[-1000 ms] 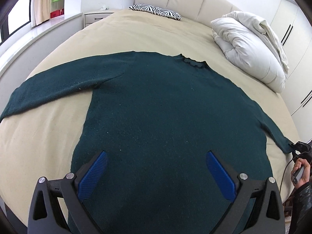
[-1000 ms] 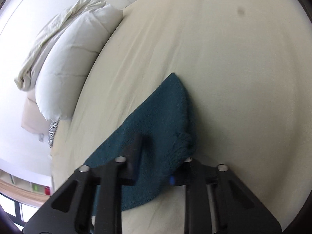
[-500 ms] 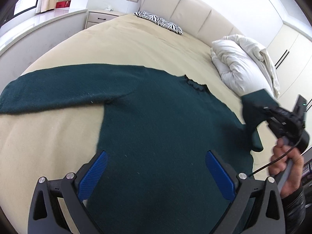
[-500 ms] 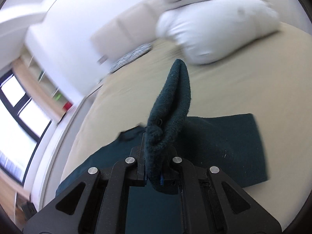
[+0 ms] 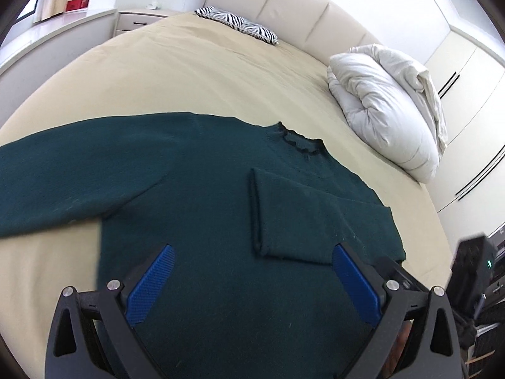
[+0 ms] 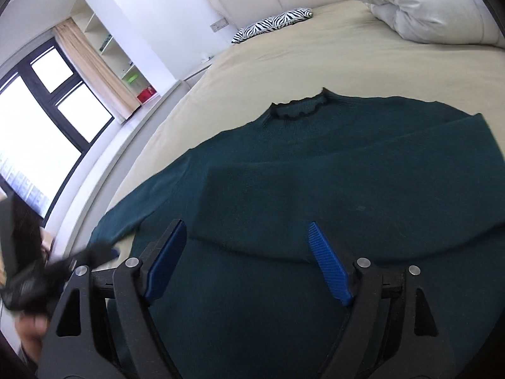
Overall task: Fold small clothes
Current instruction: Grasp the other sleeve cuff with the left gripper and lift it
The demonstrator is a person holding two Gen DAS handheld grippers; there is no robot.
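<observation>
A dark green knit sweater (image 5: 205,195) lies flat on the beige bed, its frilled collar (image 5: 298,139) toward the headboard. Its right sleeve (image 5: 293,218) is folded across the chest; its left sleeve (image 5: 63,170) lies stretched out to the left. My left gripper (image 5: 252,281) is open and empty above the sweater's lower body. My right gripper (image 6: 249,262) is open and empty above the sweater (image 6: 315,189), just behind the folded sleeve's edge (image 6: 258,249). In the right wrist view the left gripper (image 6: 63,265) shows blurred at the left edge.
The beige bed sheet (image 5: 189,72) spreads beyond the sweater. A white rolled duvet (image 5: 388,107) lies at the right. A zebra pillow (image 5: 236,22) lies by the padded headboard. A nightstand (image 5: 142,19) and window ledge are at the left. Dark equipment (image 5: 473,271) stands right of the bed.
My right gripper carried the right sleeve up and over onto the chest, let it go and opened. My left gripper stayed open and shifted its view toward the sweater's right side.
</observation>
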